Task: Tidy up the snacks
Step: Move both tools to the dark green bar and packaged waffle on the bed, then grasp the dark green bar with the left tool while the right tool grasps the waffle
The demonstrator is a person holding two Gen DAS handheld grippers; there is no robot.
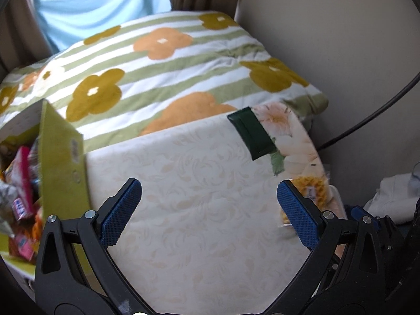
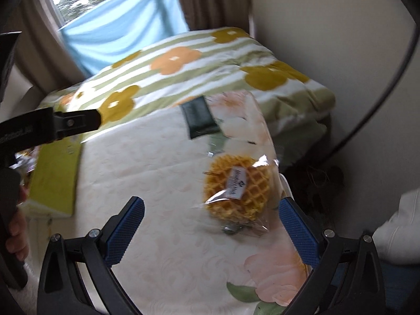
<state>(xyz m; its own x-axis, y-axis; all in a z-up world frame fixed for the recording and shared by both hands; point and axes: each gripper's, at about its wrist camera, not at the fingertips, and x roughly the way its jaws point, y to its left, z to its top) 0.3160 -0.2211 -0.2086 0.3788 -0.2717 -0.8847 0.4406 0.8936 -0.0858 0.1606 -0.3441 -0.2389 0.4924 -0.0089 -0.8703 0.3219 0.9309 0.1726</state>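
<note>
Cream floral tablecloth (image 1: 197, 197) covers the table, with a striped flowered blanket (image 1: 162, 73) behind it. Both the left gripper (image 1: 209, 204) and right gripper (image 2: 212, 224) hang released, jaws wide and holding nothing. A bagged waffle (image 2: 237, 187) lies near the right gripper's right finger, a dark green packet (image 1: 252, 136) sits farther back, and the green snack box (image 1: 61, 162) stands at the table's left edge.

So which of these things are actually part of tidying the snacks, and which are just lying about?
Part of the job:
- wrapped waffle on the table
- dark green packet further back on the table
- green box, already holding snacks
- left gripper and right gripper, both open

Just lying about:
- flowered blanket
- blue cloth by the window
- black cable
</note>
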